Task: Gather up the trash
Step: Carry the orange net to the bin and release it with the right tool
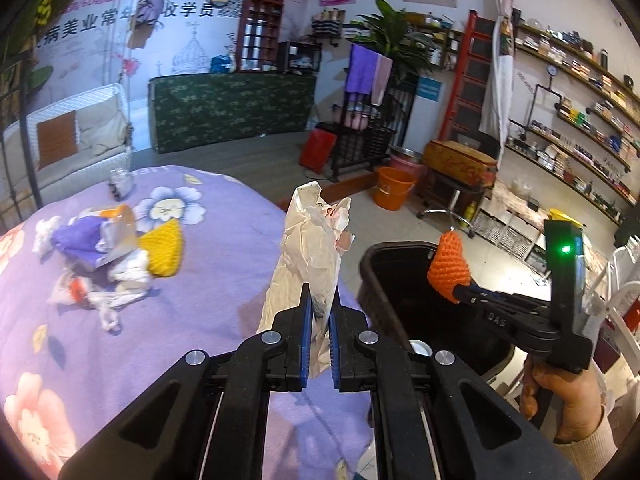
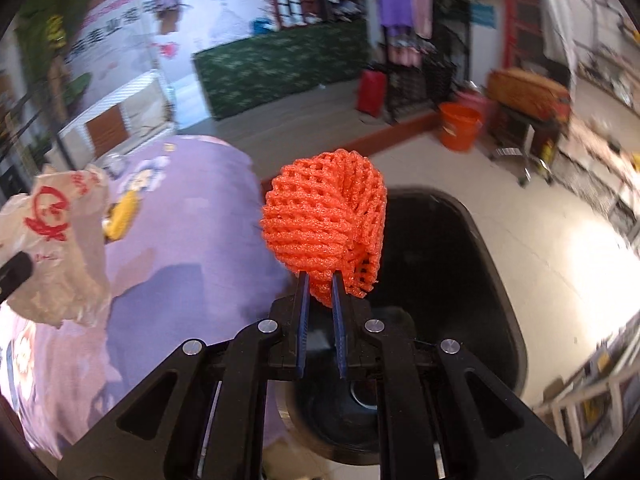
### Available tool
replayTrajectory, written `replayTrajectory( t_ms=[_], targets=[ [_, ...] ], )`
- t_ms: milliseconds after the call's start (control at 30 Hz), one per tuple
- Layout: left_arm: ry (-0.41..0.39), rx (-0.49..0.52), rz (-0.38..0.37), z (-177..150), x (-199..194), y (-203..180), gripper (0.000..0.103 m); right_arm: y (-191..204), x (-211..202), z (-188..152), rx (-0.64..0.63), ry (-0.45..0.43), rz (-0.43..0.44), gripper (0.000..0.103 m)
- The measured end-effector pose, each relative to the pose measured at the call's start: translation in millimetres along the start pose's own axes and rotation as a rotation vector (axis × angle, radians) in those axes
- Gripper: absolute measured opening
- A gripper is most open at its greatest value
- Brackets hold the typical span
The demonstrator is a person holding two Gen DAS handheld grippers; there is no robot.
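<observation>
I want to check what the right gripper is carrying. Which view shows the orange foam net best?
The right wrist view: the orange foam net fills the centre, its mesh sharp, pinched in the right gripper over the black bin. The left wrist view shows it small, from the side.

Both cameras look forward along their own fingers from close behind them. The left view faces over the purple floral tablecloth (image 1: 120, 340) (the right view blurs), and both share the black bin (image 1: 400, 280) (image 2: 480, 280).

Tiled floor (image 1: 420, 216), stocked wall shelves (image 1: 580, 120)
</observation>
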State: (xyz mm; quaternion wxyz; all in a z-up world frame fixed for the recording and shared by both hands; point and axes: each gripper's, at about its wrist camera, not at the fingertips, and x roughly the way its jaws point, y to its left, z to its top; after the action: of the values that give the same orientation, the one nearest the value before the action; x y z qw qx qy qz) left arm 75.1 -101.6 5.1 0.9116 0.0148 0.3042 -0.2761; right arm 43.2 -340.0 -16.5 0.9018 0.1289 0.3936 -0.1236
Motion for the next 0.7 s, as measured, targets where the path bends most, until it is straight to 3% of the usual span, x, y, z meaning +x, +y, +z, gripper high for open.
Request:
replayTrajectory(
  t_ms=[167, 233, 300, 700],
  targets=[
    [0.02, 0.05, -0.055, 2.9, 17.3, -26.1, 0.008, -35.2, 27.3, -16.5, 0.12, 0.09, -0.022, 0.015],
    [0.036, 0.063, -0.076, 2.8, 23.7, -34.2, 0.008, -42.4, 38.2, -22.6, 0.154, 0.117, -0.038, 0.023],
    [0.058, 0.073, -0.102, 0.9, 29.6, -41.5, 0.008, -50.3, 44.9, -30.5, 0.192, 0.141, -0.046, 0.053],
    [0.159, 0.135, -0.251, -10.5, 64.4, -91.5, 0.008, -73.4, 10.7, -15.2, 0.213, -0.02, -0.141, 0.06]
  ],
)
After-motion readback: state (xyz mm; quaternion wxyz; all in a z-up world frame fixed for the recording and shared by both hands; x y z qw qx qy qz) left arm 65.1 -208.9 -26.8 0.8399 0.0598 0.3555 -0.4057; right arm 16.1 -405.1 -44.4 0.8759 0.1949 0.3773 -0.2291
